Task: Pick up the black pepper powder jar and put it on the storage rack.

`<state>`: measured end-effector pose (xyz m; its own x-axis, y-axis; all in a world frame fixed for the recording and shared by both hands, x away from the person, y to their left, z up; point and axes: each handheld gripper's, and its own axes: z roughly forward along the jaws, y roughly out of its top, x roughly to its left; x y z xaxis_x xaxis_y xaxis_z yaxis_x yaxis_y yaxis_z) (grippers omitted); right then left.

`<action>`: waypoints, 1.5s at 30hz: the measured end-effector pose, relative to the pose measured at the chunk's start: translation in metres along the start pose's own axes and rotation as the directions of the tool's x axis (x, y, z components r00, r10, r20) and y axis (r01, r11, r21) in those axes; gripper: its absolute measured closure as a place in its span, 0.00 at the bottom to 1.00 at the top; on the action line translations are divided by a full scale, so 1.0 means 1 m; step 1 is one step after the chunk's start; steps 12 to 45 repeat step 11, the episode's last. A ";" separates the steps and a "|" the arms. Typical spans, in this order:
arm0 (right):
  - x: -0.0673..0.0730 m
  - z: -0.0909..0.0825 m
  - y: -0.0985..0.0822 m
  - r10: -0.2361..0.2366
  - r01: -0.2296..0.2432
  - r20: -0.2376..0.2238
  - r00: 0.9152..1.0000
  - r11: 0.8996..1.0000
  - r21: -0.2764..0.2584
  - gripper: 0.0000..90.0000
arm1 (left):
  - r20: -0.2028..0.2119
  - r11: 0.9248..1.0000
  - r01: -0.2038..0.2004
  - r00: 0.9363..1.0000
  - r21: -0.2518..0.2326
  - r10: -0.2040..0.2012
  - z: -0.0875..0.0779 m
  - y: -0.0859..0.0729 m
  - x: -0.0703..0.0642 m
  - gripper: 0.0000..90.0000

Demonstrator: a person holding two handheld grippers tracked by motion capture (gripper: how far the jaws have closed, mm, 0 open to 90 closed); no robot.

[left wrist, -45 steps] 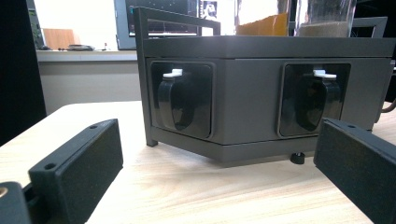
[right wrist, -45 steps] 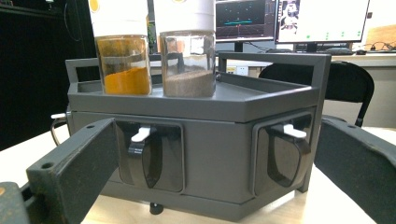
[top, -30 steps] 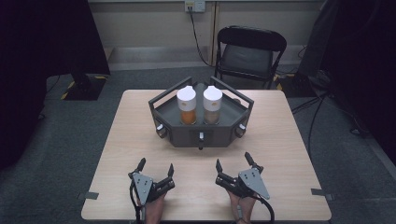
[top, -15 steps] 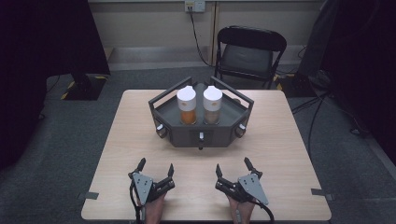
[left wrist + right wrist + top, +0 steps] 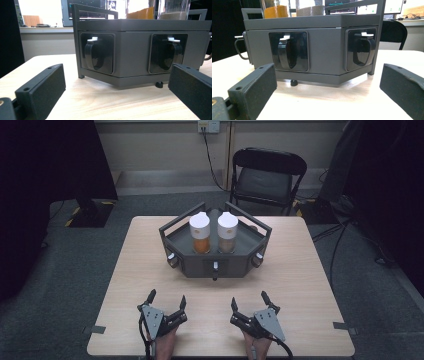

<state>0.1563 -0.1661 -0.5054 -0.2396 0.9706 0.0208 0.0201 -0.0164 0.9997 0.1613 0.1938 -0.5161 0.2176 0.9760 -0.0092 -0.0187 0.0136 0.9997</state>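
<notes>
- Where the worktop [image 5: 300,270] runs pale and bare toward the near edge, rest two claws: left claw [image 5: 166,300] and right claw [image 5: 248,301], side by side, well apart from each other.
- Left claw: spread wide, holding nothing, pads [image 5: 47,85] flanking open wood in its own view.
- Right claw: likewise spread wide and holding nothing, pads [image 5: 259,82] either side of bare wood.
- One dark grey tray [image 5: 235,266], angular, standing at mid-worktop beyond both claws, apart from them, with nothing between.
- Two raised handle bars on the tray, one at the left side [image 5: 181,217] and one at the right [image 5: 248,216].
- Two jars with white lids standing upright in the tray, just beside each other: orange-filled jar [image 5: 200,233] at left, tan-filled jar [image 5: 227,233] at right.
- Three small latches on the tray's front faces, seen from above: left [image 5: 172,256], middle [image 5: 215,268], right [image 5: 259,257].
- Two recessed black latch pockets faced by each claw's view, each with a white tab: left claw's pair [image 5: 97,53] [image 5: 168,52], right claw's pair [image 5: 288,51] [image 5: 361,48].
- One small black foot [image 5: 159,84] under the tray.
- One black folding chair [image 5: 267,180] behind the worktop's far edge.
- One wall socket [image 5: 209,126] with a cable hanging down, on the back wall.
- Two tape marks at the worktop's near corners, left [image 5: 95,329] and right [image 5: 346,325].
</notes>
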 end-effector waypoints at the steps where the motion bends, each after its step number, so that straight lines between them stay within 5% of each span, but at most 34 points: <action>1: 0.000 0.000 -0.001 -0.002 0.002 0.000 1.000 1.000 -0.002 0.00 | 0.000 1.000 0.000 1.000 0.000 0.000 0.000 0.000 0.000 0.01; 45: 0.000 -0.001 -0.002 -0.010 0.010 -0.002 1.000 1.000 -0.007 0.00 | -0.004 1.000 0.000 1.000 0.002 0.000 0.000 0.000 -0.001 0.02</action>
